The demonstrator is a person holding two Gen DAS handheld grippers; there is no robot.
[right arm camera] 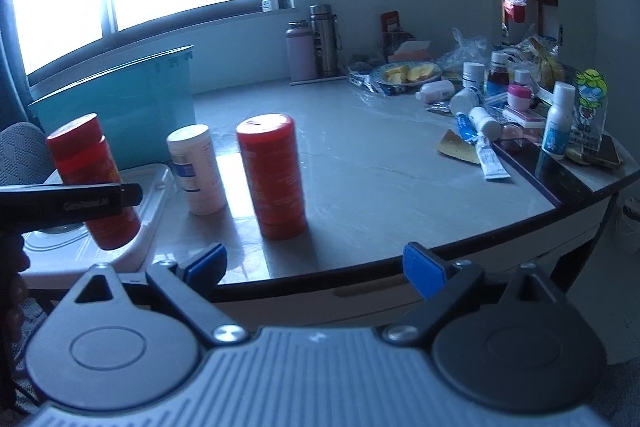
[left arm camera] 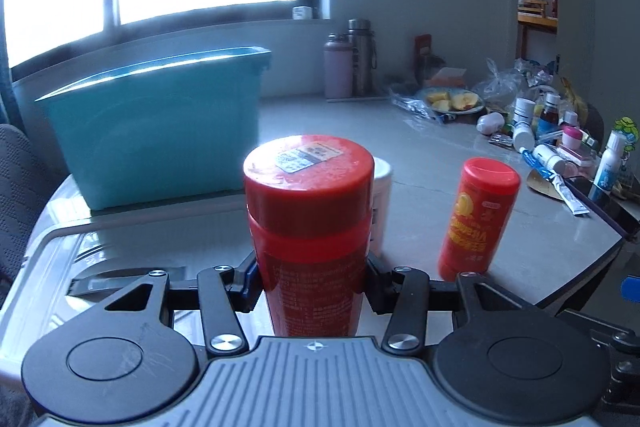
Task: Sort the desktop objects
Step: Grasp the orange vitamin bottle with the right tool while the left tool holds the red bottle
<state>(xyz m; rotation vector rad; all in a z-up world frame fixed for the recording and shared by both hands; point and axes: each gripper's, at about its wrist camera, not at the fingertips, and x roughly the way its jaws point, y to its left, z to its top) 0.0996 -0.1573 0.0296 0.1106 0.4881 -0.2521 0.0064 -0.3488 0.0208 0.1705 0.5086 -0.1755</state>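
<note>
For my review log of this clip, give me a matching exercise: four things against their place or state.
Things:
1. red canister
2. white bottle
3. right gripper
4. teal bin

Places or states:
A. open, holding nothing
B. at the back of the table, under the window
C. clamped in the left gripper, over the clear lid
D. standing on the table beside another red canister

Pairs: 1-C, 2-D, 3-A, 4-B
</note>
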